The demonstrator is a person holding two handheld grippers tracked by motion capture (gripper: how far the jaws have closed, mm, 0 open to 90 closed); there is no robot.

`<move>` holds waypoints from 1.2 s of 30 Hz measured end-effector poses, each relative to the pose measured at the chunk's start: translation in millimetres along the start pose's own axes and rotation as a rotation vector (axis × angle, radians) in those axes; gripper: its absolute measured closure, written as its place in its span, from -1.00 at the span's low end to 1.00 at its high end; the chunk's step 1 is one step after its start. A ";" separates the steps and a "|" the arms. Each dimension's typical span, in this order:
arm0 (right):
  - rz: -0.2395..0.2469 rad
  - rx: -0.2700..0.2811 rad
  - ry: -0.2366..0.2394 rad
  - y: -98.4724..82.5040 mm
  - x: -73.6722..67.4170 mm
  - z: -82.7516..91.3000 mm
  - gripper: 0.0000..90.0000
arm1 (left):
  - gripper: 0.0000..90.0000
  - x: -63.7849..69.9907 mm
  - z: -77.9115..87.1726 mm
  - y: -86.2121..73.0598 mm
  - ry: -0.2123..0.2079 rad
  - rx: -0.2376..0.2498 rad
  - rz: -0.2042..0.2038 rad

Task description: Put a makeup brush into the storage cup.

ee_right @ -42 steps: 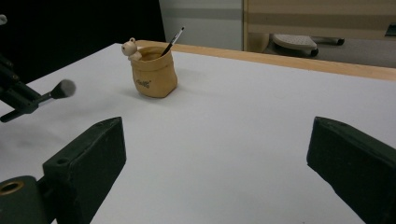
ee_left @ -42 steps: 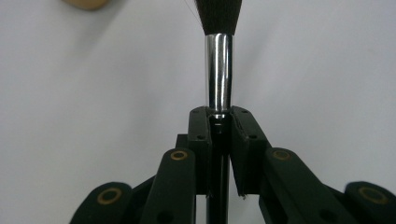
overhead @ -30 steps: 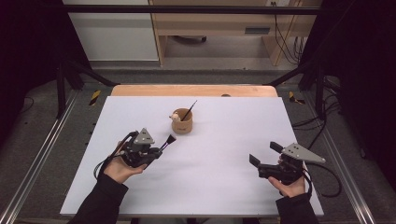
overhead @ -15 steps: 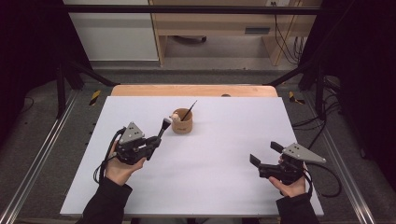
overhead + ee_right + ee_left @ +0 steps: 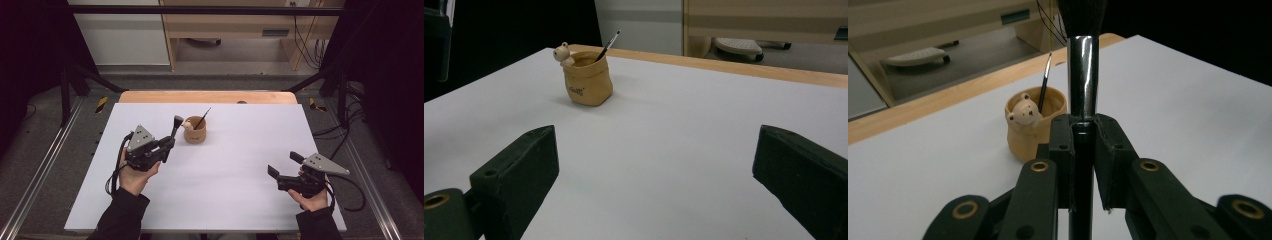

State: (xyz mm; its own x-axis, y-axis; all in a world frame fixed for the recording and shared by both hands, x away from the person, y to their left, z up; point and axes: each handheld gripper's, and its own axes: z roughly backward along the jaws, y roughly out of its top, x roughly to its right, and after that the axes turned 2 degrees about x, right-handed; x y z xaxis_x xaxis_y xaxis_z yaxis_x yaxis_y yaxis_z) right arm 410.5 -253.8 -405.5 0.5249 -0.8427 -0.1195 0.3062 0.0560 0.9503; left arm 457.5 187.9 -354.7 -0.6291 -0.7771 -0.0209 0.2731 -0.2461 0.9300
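My left gripper [image 5: 169, 142] is shut on a make-up brush [image 5: 176, 125] with a black handle, a silver ferrule [image 5: 1083, 75] and dark bristles. The brush stands up between the jaws in the left gripper view, left gripper [image 5: 1083, 127]. Its head is just left of a tan cup with a small bear figure [image 5: 195, 132] [image 5: 1033, 125] [image 5: 586, 80]. A thin paintbrush [image 5: 202, 118] [image 5: 1046, 75] [image 5: 607, 44] leans in the cup. My right gripper [image 5: 285, 164] [image 5: 656, 145] rests open near the table's front right, with nothing between its jaws.
A white sheet [image 5: 240, 150] covers the table, with a wooden strip [image 5: 210, 97] along the far edge. Metal frame rails [image 5: 45, 165] run down both sides. Cables [image 5: 345, 135] lie on the floor at the right.
The left hand has turned the brush from pointing right to pointing away, so its head now sits beside the cup. The right hand has not moved.
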 end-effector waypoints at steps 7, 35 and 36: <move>0.000 0.003 0.002 0.3 -0.1 0.2 -0.88 | 0.76 1.8 -3.4 8.6 0.026 0.058 0.027; -0.003 0.009 0.006 1.0 1.4 2.4 -0.88 | 0.76 5.0 -35.1 40.9 0.062 0.138 0.065; -0.003 0.008 0.007 1.1 1.3 2.3 -0.89 | 0.76 4.7 -36.0 42.1 0.066 0.141 0.064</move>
State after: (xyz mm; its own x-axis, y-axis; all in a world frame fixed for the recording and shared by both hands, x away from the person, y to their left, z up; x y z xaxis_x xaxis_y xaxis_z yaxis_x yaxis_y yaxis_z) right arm 409.7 -256.1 -404.0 0.5295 -0.8392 -0.1239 0.3010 0.0493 0.9523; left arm 492.3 153.0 -328.8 -0.5634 -0.8259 0.0204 0.2032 -0.1146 0.9724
